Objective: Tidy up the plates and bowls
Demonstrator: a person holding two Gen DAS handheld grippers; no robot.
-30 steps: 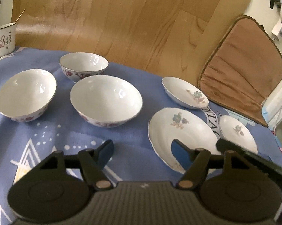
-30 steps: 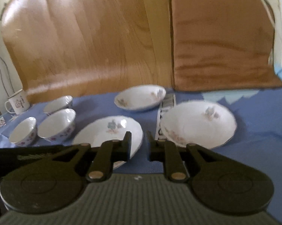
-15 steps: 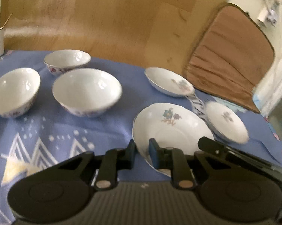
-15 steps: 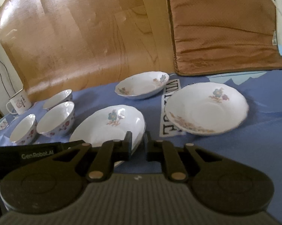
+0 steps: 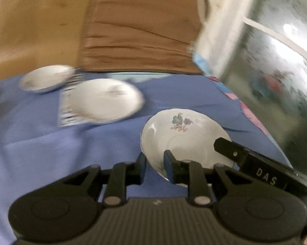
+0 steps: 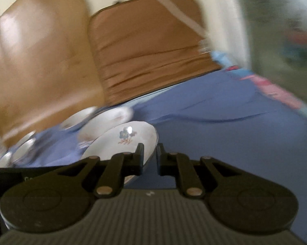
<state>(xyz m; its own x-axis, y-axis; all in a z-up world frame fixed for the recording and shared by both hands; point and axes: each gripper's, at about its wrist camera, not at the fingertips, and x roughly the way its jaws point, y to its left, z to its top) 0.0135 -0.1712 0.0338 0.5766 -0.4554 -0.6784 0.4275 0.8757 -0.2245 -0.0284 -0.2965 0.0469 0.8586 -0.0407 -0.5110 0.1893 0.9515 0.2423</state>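
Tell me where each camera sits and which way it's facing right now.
Left wrist: on the left gripper, looking down along its fingers, which are opening, at the flowered plate whose rim lies between them.
Right wrist: on the right gripper, looking down along its fingers, shut on the same plate's other edge.
Both show the flowered plate, the blue cloth and the brown cushion.

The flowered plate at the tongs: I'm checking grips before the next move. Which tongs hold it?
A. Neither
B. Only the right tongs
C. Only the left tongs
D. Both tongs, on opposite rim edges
D: the flowered plate has its rim between the pads of the left tongs and, at the other edge, of the right tongs.
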